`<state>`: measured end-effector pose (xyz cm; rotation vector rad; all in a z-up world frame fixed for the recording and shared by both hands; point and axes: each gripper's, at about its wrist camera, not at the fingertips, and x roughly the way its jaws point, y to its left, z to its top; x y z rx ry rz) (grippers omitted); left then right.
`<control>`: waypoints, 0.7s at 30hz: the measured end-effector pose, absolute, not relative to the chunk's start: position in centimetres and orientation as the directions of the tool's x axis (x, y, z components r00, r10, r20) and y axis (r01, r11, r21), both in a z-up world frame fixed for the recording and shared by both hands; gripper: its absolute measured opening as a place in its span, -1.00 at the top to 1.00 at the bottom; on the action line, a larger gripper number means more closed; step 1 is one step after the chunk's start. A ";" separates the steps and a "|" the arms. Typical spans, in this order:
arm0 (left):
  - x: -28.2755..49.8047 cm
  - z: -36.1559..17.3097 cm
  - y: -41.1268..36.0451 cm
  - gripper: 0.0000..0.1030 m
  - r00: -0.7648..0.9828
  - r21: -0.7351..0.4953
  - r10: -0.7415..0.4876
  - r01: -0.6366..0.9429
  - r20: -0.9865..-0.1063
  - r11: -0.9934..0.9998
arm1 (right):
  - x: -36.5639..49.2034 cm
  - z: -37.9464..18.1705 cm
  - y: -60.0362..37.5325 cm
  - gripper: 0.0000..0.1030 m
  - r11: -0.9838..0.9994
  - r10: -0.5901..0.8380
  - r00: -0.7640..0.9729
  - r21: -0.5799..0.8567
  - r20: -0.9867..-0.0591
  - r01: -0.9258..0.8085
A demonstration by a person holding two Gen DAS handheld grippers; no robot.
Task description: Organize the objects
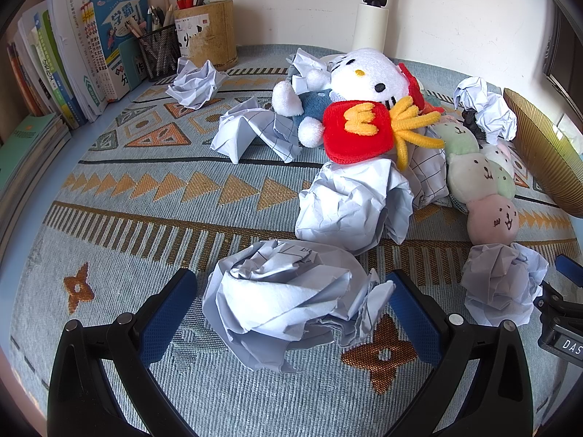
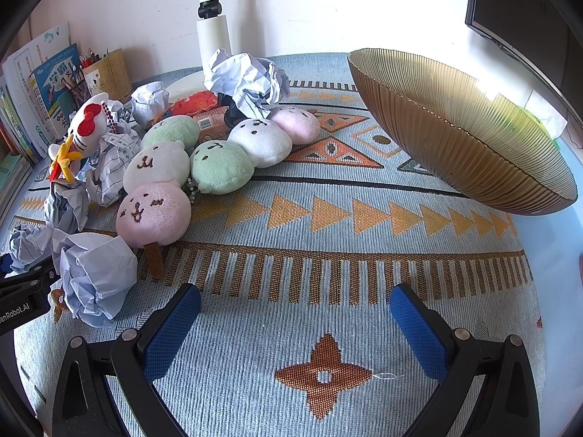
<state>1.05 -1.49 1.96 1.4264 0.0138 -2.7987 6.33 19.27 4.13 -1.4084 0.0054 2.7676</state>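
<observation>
My left gripper [image 1: 291, 298] is open, its blue pads on either side of a crumpled paper ball [image 1: 288, 298] on the patterned cloth. More paper balls lie beyond [image 1: 353, 204] and to the right [image 1: 503, 284]. A white plush cat [image 1: 349, 76] with a red plush pouch [image 1: 359, 131] lies behind. Two dango plush skewers [image 2: 156, 189] [image 2: 255, 145] lie left of centre in the right wrist view. My right gripper [image 2: 295, 324] is open and empty over bare cloth. A ribbed gold bowl [image 2: 455, 127] stands to its upper right.
Books [image 1: 91, 51] lean at the back left beside a mesh pen cup [image 1: 160, 51] and a bamboo holder [image 1: 207, 32]. A white lamp post [image 2: 211, 18] stands at the wall. A dark monitor [image 2: 521, 3] is at the far right.
</observation>
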 end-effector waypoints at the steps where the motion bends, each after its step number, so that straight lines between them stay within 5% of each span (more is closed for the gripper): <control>1: 1.1 2.0 -1.5 -1.00 -0.588 -0.008 0.004 0.004 -0.809 -1.000 | 6.3 4.1 19.3 -1.00 -0.999 0.031 -0.588 -0.013 -0.808 -0.034; 15: 1.3 2.4 -1.8 -1.00 -0.588 -0.009 0.005 0.004 -0.809 -1.000 | 6.3 4.1 19.3 -1.00 -0.999 0.030 -0.588 -0.013 -0.808 -0.034; 21: 1.5 2.9 -3.5 -1.00 -0.524 0.008 0.083 -0.168 -0.848 -0.986 | 8.4 4.4 18.7 -1.00 -1.000 0.007 -0.582 0.003 -0.813 -0.016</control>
